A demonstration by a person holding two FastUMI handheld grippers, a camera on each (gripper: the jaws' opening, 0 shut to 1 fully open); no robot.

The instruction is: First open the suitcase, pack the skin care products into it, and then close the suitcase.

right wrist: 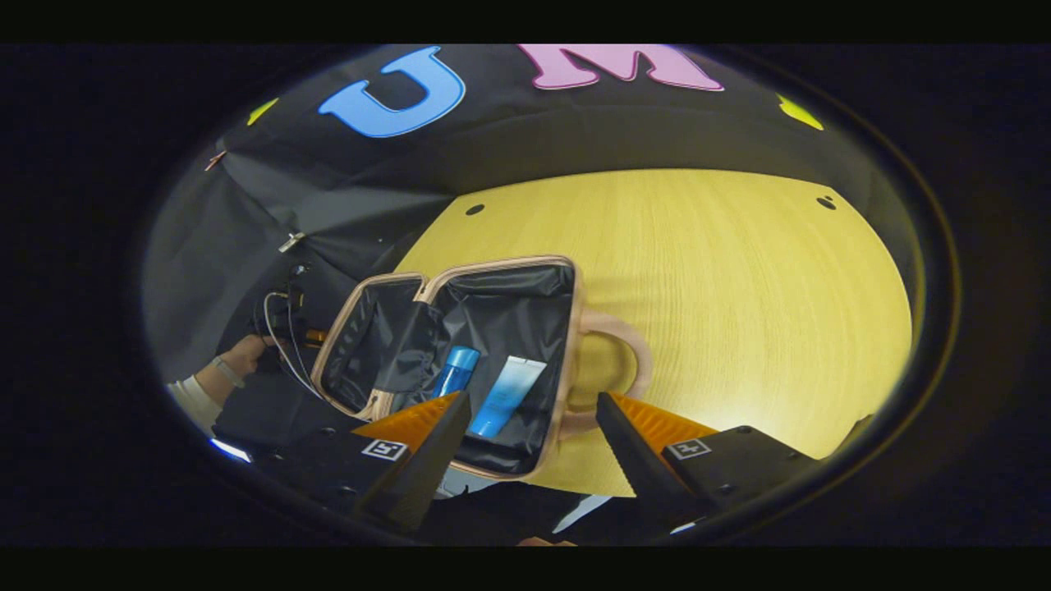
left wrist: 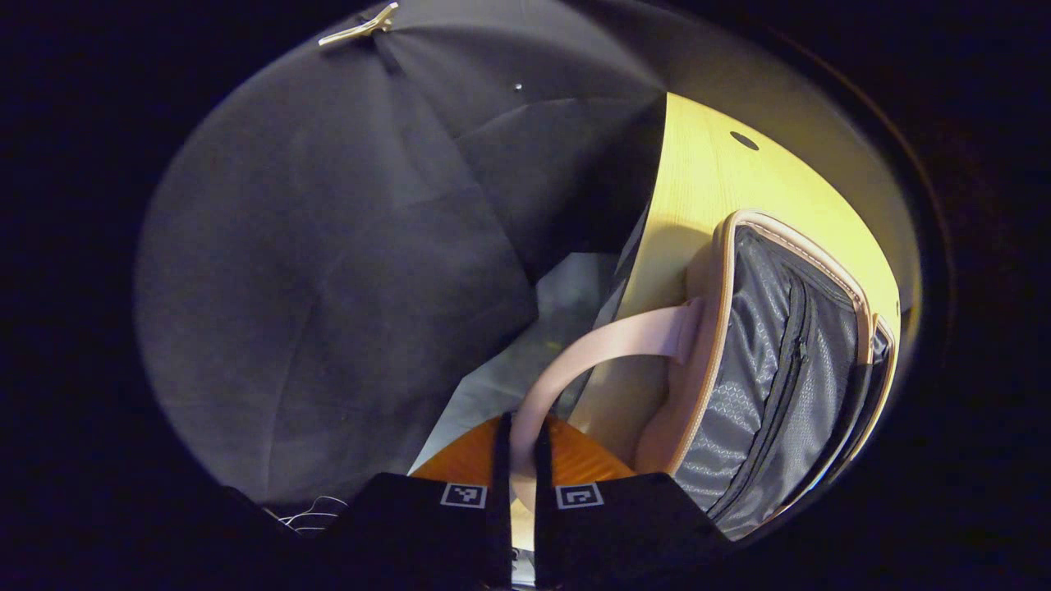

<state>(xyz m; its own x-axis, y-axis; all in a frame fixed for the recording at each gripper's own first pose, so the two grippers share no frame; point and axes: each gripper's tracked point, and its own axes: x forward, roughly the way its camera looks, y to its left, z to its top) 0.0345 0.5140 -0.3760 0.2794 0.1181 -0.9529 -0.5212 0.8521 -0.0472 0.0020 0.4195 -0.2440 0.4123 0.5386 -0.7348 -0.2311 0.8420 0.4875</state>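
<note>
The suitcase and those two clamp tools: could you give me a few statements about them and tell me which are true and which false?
1. The suitcase lies open on the table. True.
2. Nothing is inside it. False: a blue bottle and a pale blue tube lie in the lined half.
3. The left gripper has its fingers closed on the pink handle. True.
4. The right gripper is clamped on the tube. False: its fingers stand wide apart above the case, holding nothing.
5. The suitcase is blue outside. False: its rim and handle are pink, its lining dark.
</note>
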